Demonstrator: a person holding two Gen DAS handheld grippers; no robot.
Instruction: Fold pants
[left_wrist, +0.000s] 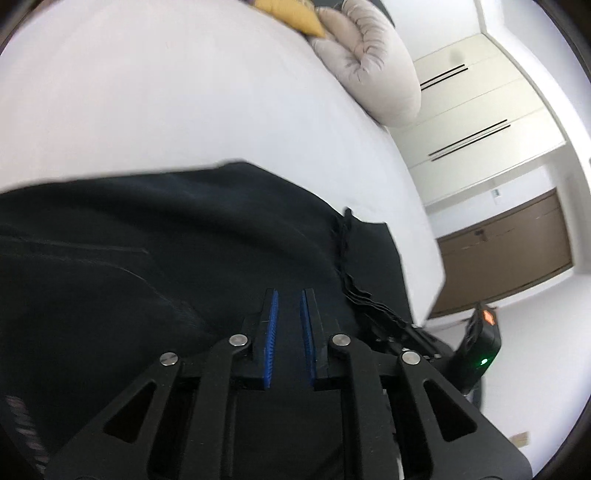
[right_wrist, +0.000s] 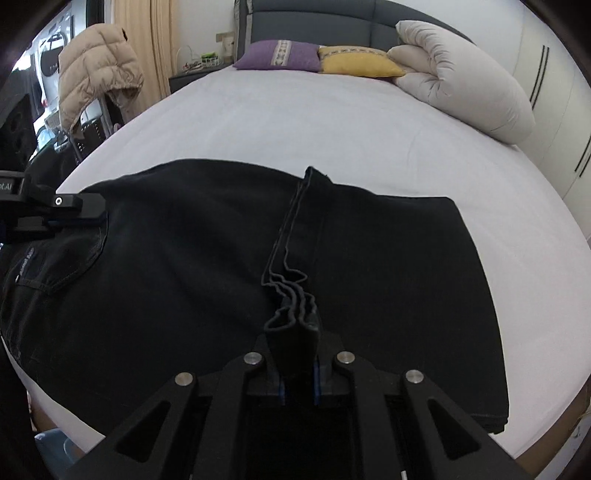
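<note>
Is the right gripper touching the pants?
Touching. The right wrist view shows the right gripper clamped on the bunched hems of the pants.

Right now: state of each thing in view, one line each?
black pants: lying on the bed, partly folded, leg hems brought over.
hems: bunched, pinched in the right gripper.
left gripper: nearly shut, a slit between the pads; grip not visible.
bed sheet: smooth.
duvet: folded by the headboard.
wardrobe doors: closed.

Right gripper (right_wrist: 298, 354) at 6 o'clock is clamping hem layers of black denim pants (right_wrist: 184, 258) lying on white bed sheet (right_wrist: 295, 122).
</note>
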